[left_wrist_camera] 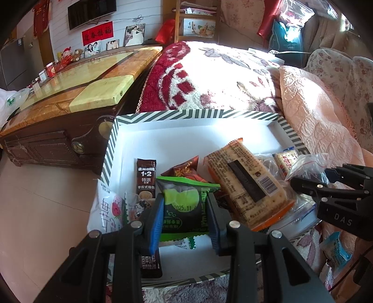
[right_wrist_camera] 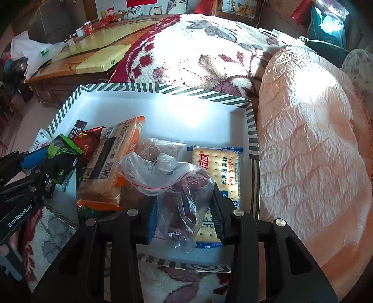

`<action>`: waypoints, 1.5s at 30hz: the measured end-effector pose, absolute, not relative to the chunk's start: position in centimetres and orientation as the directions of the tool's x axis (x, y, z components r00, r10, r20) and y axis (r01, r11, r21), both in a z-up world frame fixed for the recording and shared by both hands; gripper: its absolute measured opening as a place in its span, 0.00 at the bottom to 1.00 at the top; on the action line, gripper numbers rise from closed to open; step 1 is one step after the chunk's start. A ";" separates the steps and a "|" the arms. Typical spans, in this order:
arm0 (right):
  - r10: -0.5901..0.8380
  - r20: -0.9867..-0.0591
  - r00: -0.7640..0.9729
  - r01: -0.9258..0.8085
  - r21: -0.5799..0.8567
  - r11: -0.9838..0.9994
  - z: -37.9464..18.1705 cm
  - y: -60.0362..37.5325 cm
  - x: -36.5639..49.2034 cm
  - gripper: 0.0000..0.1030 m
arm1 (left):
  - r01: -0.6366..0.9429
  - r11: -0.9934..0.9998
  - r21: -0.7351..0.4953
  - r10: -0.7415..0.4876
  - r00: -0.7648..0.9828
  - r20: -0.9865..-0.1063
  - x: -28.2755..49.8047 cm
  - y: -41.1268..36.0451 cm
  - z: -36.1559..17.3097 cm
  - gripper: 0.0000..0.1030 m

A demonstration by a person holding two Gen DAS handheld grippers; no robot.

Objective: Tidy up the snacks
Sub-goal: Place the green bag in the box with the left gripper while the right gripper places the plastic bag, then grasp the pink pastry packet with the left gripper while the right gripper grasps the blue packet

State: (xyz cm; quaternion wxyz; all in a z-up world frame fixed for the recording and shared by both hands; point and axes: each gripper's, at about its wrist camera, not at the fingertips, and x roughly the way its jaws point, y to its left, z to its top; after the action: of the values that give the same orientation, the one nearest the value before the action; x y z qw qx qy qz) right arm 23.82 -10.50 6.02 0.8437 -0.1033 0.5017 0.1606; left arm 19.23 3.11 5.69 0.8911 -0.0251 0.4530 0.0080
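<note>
Green packet (left_wrist_camera: 184, 207) between left tool (left_wrist_camera: 185, 219) fingers

Both wrist cameras look down, close, into the striped box (left_wrist_camera: 194, 115) (right_wrist_camera: 163, 89): the left from its near-left corner, the right from its near-right corner, sharing its interior.

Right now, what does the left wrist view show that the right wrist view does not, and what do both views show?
Only the left wrist view shows the television on the wall and the blue wrapped snack lying outside the box.

Only the right wrist view shows the whole blue cracker pack and the right tongs shut on the clear plastic bag.

Both show the striped box, the long orange cracker pack, and the left tongs shut on the green snack packet.
</note>
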 end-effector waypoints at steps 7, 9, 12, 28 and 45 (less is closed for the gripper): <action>0.244 -0.890 0.386 -0.367 0.095 0.925 6.6 -10.8 23.5 0.60 | -0.043 0.999 -0.026 0.004 0.586 -0.810 19.2 3.1 5.7 0.58; 0.262 -0.885 0.384 -0.369 0.113 0.923 7.1 -10.9 23.0 0.60 | -0.042 0.999 -0.017 0.011 0.594 -0.805 19.0 3.0 6.0 0.65; 0.281 -0.882 0.379 -0.367 0.136 0.920 7.6 -10.9 22.2 0.60 | -0.034 0.999 -0.018 0.006 0.611 -0.792 18.5 3.0 6.7 0.75; 0.352 -0.832 0.429 -0.358 0.201 0.912 10.5 -12.7 14.9 0.60 | -0.009 0.999 -0.052 -0.033 0.661 -0.750 12.3 1.4 9.5 0.87; 0.314 -0.839 0.445 -0.310 0.185 0.933 9.8 -17.4 7.5 0.60 | 0.082 0.996 -0.042 -0.085 0.624 -0.777 7.8 -2.5 8.6 0.87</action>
State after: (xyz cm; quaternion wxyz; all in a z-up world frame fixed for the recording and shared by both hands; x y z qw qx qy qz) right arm 7.50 -17.45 9.83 0.8499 0.0022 0.4940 0.1835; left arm 7.83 -2.52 8.56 0.9010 -0.0015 0.4313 -0.0462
